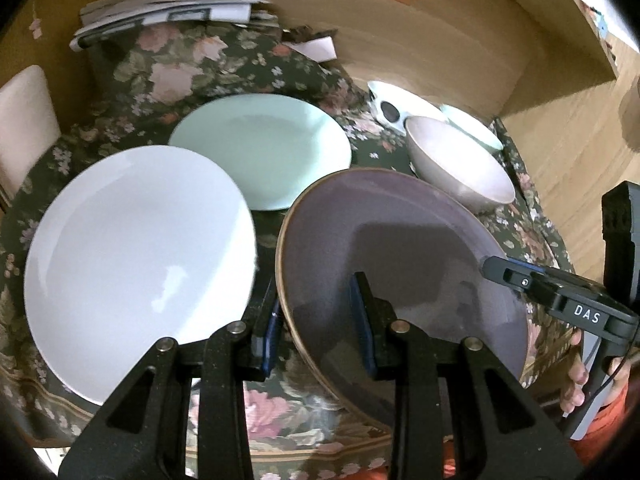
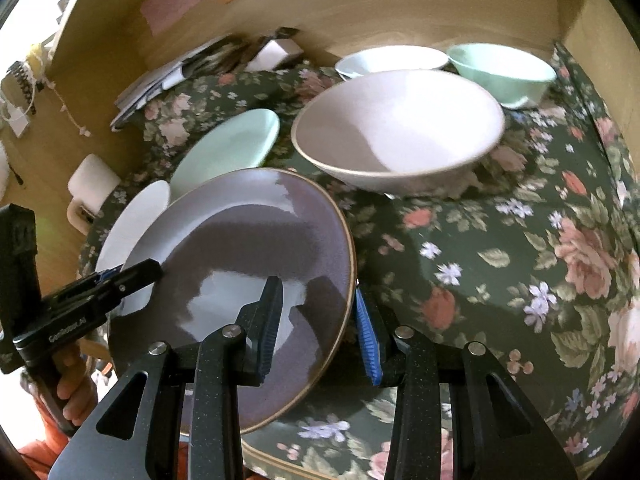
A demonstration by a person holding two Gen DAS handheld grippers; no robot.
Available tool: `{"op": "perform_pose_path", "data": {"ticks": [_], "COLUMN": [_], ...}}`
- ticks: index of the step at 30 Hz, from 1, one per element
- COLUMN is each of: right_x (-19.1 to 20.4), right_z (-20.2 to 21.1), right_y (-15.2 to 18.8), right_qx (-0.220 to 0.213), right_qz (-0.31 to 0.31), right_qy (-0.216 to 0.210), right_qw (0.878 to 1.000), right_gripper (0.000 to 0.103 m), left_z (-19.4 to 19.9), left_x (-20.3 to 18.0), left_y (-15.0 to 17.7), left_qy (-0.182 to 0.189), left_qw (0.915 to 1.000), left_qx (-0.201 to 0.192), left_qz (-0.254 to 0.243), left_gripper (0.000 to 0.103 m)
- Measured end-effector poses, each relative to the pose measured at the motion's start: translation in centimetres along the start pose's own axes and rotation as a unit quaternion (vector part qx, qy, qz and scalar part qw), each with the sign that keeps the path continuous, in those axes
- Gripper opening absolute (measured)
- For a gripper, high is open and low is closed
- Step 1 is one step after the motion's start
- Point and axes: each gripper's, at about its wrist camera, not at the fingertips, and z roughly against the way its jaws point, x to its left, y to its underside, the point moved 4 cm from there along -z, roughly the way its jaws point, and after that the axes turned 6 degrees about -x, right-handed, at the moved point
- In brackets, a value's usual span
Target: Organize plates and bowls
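Note:
A purple plate (image 1: 400, 248) with a brown rim sits tilted on the floral cloth, also in the right wrist view (image 2: 240, 240). My left gripper (image 1: 316, 320) is open, its fingers straddling the plate's left rim. My right gripper (image 2: 320, 328) is open and straddles the plate's right rim; it shows at the right of the left wrist view (image 1: 504, 272). A white plate (image 1: 136, 256) lies to the left and a mint plate (image 1: 260, 148) behind. A pinkish bowl (image 2: 400, 132), a white bowl (image 2: 392, 60) and a mint bowl (image 2: 500, 68) stand at the back right.
A floral cloth (image 2: 500, 260) covers the table. Wooden walls (image 1: 420, 40) close in behind and at the sides. A stack of papers (image 1: 168, 12) lies at the back left. A pale box (image 1: 24, 120) stands at the far left.

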Motion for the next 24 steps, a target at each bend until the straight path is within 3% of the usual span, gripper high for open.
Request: {"op": "perform_pose_path", "data": {"ticks": [8, 19, 24], "right_x": [-1.3, -1.6, -1.4], "right_z": [-0.6, -0.7, -0.5], "right_y": [0.3, 0.1, -0.1], "right_qx": [0.009, 0.005, 0.000], "right_qz": [-0.010, 0.000, 0.014], "right_qy": [0.005, 0.012, 0.019], "right_qw": [1.000, 1.000, 1.000], "right_gripper": [0.033, 0.034, 0.034], "left_z": [-2.0, -3.0, -3.2], "left_x": [-0.6, -0.9, -1.0], "left_y": [0.5, 0.5, 0.6], "left_qy": [0.000, 0.001, -0.017], "left_qw": [0.9998, 0.9998, 0.9993], "left_qx": [0.021, 0.021, 0.016], "left_qz": [0.000, -0.007, -0.028], "left_gripper": [0.032, 0.033, 0.033]}}
